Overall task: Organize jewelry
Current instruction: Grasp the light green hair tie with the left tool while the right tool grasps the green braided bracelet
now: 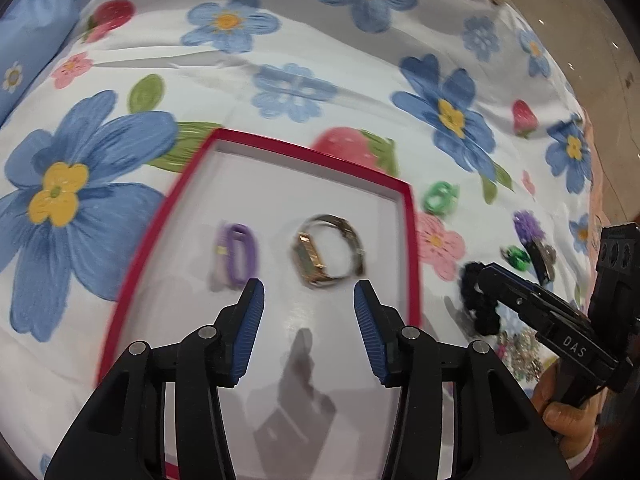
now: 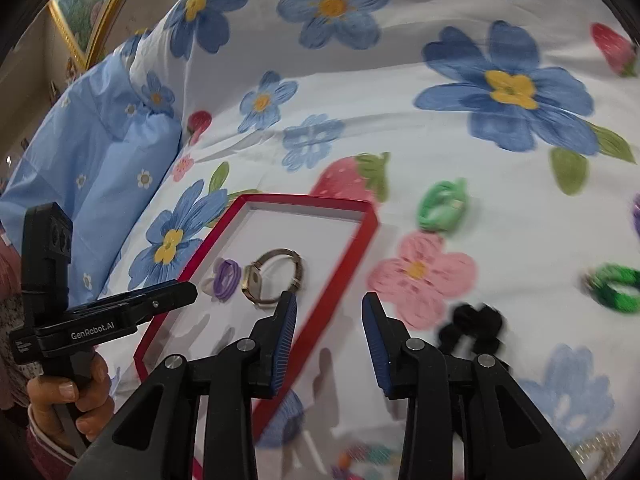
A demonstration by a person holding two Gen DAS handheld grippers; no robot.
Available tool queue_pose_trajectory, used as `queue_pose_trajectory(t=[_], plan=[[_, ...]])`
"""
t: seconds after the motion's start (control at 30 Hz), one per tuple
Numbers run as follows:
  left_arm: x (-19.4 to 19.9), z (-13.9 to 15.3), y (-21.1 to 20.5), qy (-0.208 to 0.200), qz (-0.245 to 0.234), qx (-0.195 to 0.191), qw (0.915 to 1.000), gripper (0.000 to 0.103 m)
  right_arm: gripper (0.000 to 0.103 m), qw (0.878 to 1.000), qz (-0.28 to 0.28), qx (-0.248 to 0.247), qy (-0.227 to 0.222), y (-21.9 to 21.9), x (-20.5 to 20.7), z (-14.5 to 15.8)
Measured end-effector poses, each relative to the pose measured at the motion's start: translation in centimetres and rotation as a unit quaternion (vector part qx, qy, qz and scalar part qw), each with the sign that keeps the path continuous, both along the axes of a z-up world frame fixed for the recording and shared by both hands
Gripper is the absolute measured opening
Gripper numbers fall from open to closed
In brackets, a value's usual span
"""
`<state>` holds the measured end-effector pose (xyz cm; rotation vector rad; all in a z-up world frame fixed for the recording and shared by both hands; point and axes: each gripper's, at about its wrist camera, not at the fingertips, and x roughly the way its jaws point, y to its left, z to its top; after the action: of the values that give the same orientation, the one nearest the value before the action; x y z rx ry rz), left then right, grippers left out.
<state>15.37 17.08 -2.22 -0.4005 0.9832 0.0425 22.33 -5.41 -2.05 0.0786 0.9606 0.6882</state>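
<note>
Left gripper (image 1: 309,292) gaped wide, empty, above red tray (image 1: 412,240), where watch (image 1: 326,250) and purple band (image 1: 237,254) lay mid-floor. Right gripper (image 2: 329,312) spread wide, empty, beside tray's right rim, likely heading for black scrunchie (image 2: 474,326) on bedsheet (image 2: 360,80).

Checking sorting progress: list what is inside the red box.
Inside the red box lie a purple hair tie and a gold wristwatch, side by side on the white lining. The left gripper hides the box's near part.
</note>
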Motion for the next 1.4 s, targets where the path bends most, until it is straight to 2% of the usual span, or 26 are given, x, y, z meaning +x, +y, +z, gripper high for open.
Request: queue_pose_trajectory(t=[0.57,0.73,0.83,1.0,1.07,1.23,1.4], plan=[[2.0,1.4,-8.1,-0.015,-0.089,0.013,0.9958,0.046,0.040,0.998,-0.060,-0.018,-0.027,-10.8,-0.7,1.4],[3.1,1.8,-9.8,-0.020,-0.111,0.022,0.9933,0.049,0.045,0.996,-0.072,-0.037,-0.027,-13.5,0.1,1.1],[3.9,1.7,-10.8,-0.020,-0.127,0.031,0.9912,0.049,0.048,0.996,-0.065,-0.048,-0.025,-14.4,0.6,0.9],[5.6,1.1,-12.0,-0.012,-0.147,0.041,0.9883,0.049,0.055,0.995,-0.048,-0.071,-0.047,-15.0,1.5,1.2],[6.6,0.9,-12.4,-0.010,-0.156,0.045,0.9866,0.049,0.060,0.995,-0.042,-0.080,-0.050,-15.2,2.1,1.1],[9.6,0.4,-13.4,-0.001,-0.176,0.061,0.9825,0.054,0.066,0.992,-0.016,-0.111,-0.056,-15.3,3.8,0.9],[12.9,-0.5,-14.1,0.007,-0.181,0.065,0.9814,0.054,0.067,0.985,0.029,-0.150,-0.076,-14.3,5.1,0.3]])
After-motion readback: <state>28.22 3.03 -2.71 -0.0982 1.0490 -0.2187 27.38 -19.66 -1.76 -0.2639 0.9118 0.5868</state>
